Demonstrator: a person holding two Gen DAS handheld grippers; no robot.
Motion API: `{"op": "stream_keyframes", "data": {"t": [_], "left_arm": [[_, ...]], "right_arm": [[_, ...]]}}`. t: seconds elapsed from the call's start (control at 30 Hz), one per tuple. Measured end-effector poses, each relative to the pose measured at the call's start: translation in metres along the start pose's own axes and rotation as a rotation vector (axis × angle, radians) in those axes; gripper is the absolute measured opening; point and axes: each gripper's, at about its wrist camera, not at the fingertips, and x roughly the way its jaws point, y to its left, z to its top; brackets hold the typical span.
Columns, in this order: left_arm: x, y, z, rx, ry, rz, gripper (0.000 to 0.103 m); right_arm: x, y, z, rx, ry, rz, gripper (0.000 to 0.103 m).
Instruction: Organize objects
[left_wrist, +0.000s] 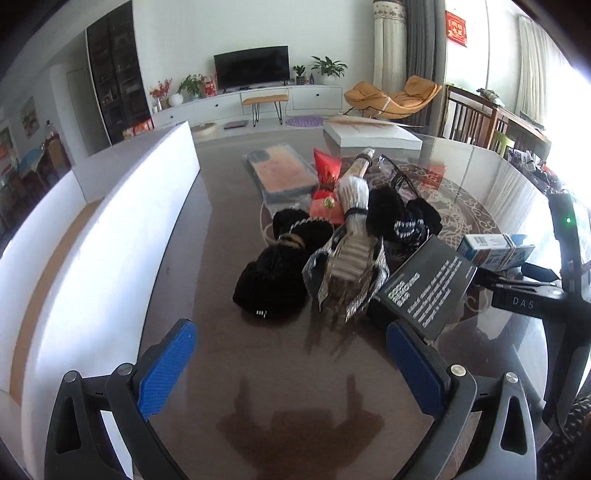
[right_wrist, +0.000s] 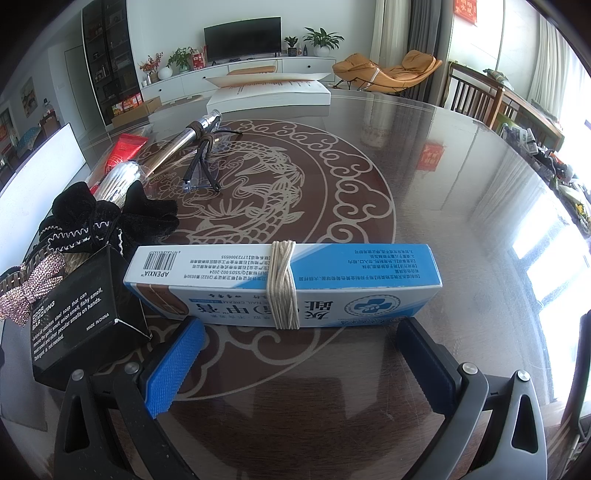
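Note:
A blue-and-white carton (right_wrist: 284, 284) bound with beige twine lies crosswise on the glass table, just past the tips of my right gripper (right_wrist: 301, 354), which is open and holds nothing. To its left stands a black soap box (right_wrist: 81, 314), with a black velvet bow (right_wrist: 110, 218) and a rhinestone bow clip (right_wrist: 33, 284) behind it. My left gripper (left_wrist: 291, 363) is open above bare table, short of the pile: black velvet pieces (left_wrist: 273, 280), a sparkly clip (left_wrist: 347, 269), the black box (left_wrist: 424, 288) and the carton (left_wrist: 495, 251).
A tall white box wall (left_wrist: 110, 229) runs along the left. Farther back lie a bagged phone case (left_wrist: 280, 173), a red packet (left_wrist: 327, 168), glasses (right_wrist: 203, 162), a wrapped tube (right_wrist: 199, 129) and a thick white book (right_wrist: 269, 92). The table's right half (right_wrist: 461, 184) shows only glass.

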Motion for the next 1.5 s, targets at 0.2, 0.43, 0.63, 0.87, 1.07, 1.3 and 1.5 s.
{"op": "stream_keyframes", "data": {"t": [0.2,0.43,0.63,0.87,1.07,1.3,1.5], "left_arm": [[0.032,-0.028,0.041,0.08,-0.018,-0.119,0.103],[0.034,-0.036,0.004,0.116,0.123,-0.357,0.103],[0.022,0.031,0.026,-0.102,0.052,-0.131,0.103],[0.101,0.043,0.066,-0.146,0.198,-0.07,0.103],[0.126,0.029,0.058,-0.082,0.245,-0.055,0.103],[0.109,0.058,0.046,-0.232,0.243,-0.022,0.038],[0.062,0.064,0.003,-0.326,0.222,0.0,0.038]], "right_arm": [[0.0,0.0,0.0,0.0,0.0,0.0,0.103],[0.0,0.0,0.0,0.0,0.0,0.0,0.103],[0.0,0.0,0.0,0.0,0.0,0.0,0.103],[0.0,0.0,0.0,0.0,0.0,0.0,0.103],[0.0,0.0,0.0,0.0,0.0,0.0,0.103],[0.0,0.0,0.0,0.0,0.0,-0.001,0.103],[0.0,0.0,0.0,0.0,0.0,-0.001,0.103]]}}
